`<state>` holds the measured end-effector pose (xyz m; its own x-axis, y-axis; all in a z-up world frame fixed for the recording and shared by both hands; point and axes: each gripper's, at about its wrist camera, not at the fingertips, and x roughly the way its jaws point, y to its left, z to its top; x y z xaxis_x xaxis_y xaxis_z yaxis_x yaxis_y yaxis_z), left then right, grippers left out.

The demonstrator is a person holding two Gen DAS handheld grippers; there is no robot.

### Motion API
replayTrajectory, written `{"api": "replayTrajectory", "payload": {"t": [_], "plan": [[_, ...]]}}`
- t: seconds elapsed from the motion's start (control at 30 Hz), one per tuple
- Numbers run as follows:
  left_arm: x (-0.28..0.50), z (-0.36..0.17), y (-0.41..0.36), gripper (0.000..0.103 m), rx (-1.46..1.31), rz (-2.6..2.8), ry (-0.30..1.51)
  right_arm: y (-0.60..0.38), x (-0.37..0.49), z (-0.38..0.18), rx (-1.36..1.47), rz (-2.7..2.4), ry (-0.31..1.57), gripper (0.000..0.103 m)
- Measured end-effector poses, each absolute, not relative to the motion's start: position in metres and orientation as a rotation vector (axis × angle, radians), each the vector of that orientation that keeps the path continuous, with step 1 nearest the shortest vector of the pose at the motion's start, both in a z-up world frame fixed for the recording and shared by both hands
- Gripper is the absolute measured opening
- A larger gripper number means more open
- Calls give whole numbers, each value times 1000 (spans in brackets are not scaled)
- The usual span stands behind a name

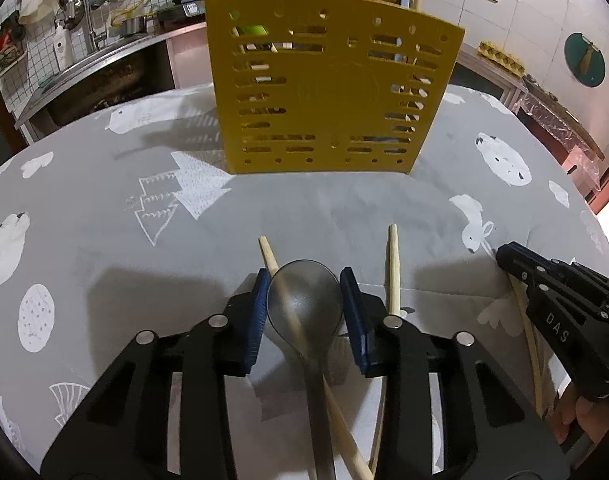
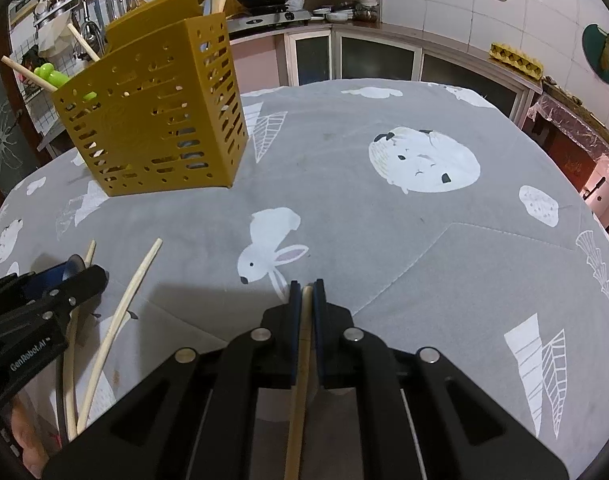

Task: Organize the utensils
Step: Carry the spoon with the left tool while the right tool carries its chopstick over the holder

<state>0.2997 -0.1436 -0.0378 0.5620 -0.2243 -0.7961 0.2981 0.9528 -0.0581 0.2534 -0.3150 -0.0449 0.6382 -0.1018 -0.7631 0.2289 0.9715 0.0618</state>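
A yellow slotted utensil holder point(image 1: 328, 88) stands on the grey tablecloth and holds chopsticks and a green utensil; it also shows in the right wrist view point(image 2: 156, 120). My left gripper point(image 1: 306, 304) is open, its blue pads on either side of a metal spoon point(image 1: 304, 304) lying on the cloth. Two wooden chopsticks point(image 1: 393, 268) lie beside and under the spoon. My right gripper point(image 2: 306, 292) is shut on a wooden chopstick point(image 2: 300, 360). It shows at the right edge of the left wrist view point(image 1: 504, 256).
Two loose chopsticks point(image 2: 120, 320) lie on the cloth at the left of the right wrist view, by the left gripper point(image 2: 76, 276). The table point(image 2: 384, 220) has an animal-print cloth. Kitchen counters and a sink stand behind it.
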Motion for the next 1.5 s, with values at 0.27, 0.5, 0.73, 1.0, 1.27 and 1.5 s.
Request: {"api": "replayTrajectory", "payload": {"t": [0.27,0.5,0.73,1.0,1.27,1.5], "plan": [[292,-22,-130,35,58,-311,884,-311,246,-24,165,-179,792,6],[276,8,-112,35,54,-302,791,-305,239,3,154,-170,721,6],[259,34,-90,35,18,-308,720,-301,227,26,155,-160,630,6],[244,44,-71,35,11,-300,669,-293,209,50,159,-159,491,6],[233,51,-59,35,-1,-291,621,-282,189,70,107,-165,375,6],[223,60,-53,34,-20,-294,580,-280,172,82,87,-174,290,6]]}}
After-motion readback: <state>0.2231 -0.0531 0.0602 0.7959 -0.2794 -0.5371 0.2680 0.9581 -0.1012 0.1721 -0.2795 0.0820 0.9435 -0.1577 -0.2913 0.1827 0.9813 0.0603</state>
